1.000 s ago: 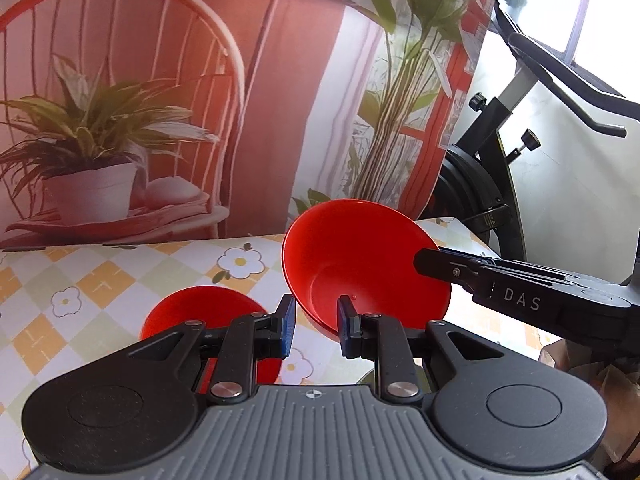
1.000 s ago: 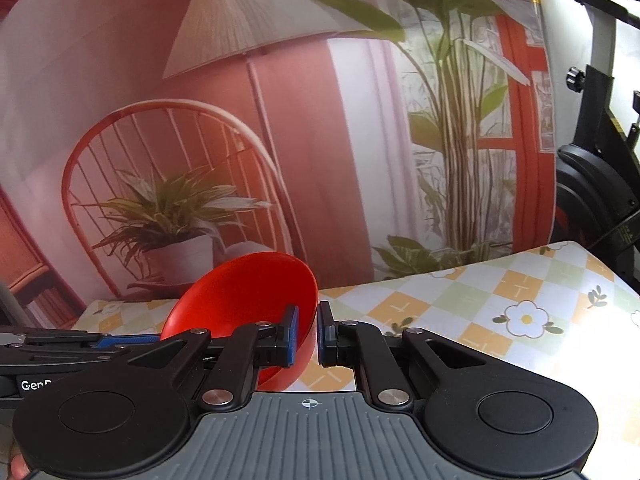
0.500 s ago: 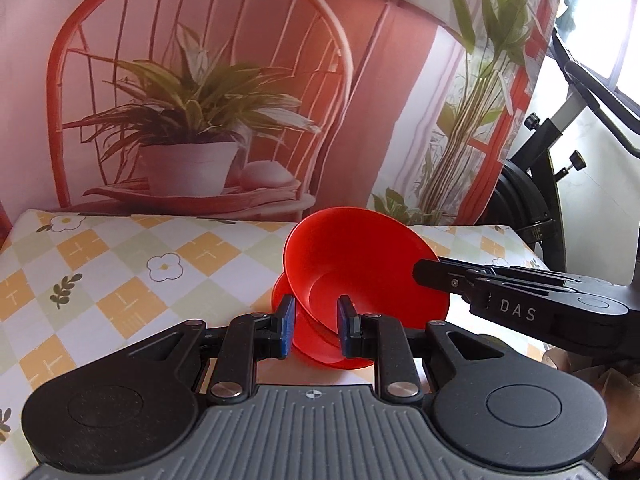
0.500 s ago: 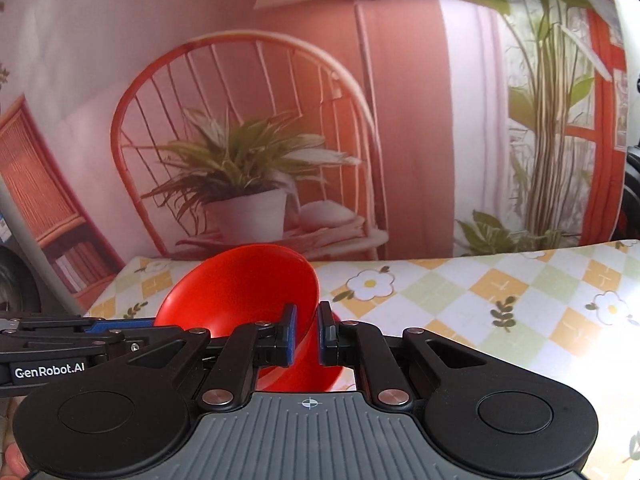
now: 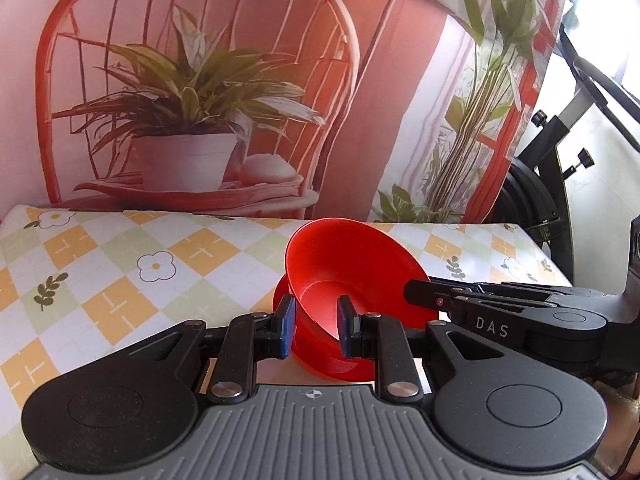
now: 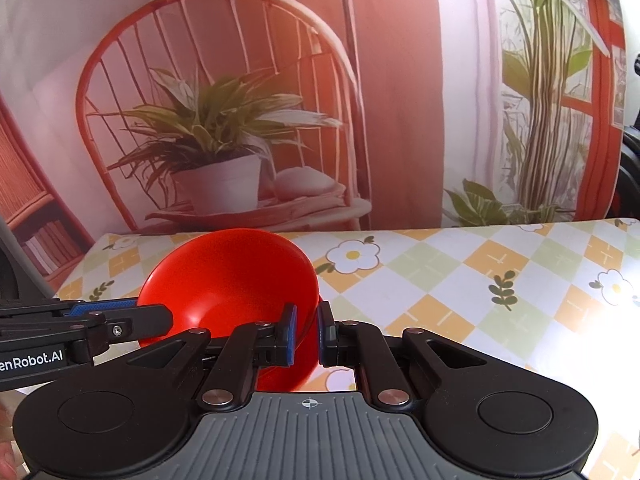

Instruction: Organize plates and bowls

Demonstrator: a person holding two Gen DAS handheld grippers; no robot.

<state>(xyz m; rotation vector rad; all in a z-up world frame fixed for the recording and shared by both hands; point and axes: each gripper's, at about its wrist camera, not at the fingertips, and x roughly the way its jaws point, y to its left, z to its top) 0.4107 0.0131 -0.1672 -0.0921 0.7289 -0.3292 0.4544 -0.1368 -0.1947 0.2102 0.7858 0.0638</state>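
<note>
Legible markings: "DAS" on the right hand-held gripper (image 5: 416,302) as seen from the left wrist view, and "enRobot.AI" on the left hand-held gripper (image 6: 168,317) in the right wrist view. Both are clamped on the rim of one empty red bowl (image 5: 344,268), tilted above a red plate (image 5: 280,300) lying on the checked, flower-printed worktop (image 5: 120,276), near its middle.

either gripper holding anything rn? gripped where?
Both hold the red bowl by its rim, on opposite sides: the left gripper and the right gripper each have jaws straddling the bowl's wall. It's tilted above a red plate.
</note>
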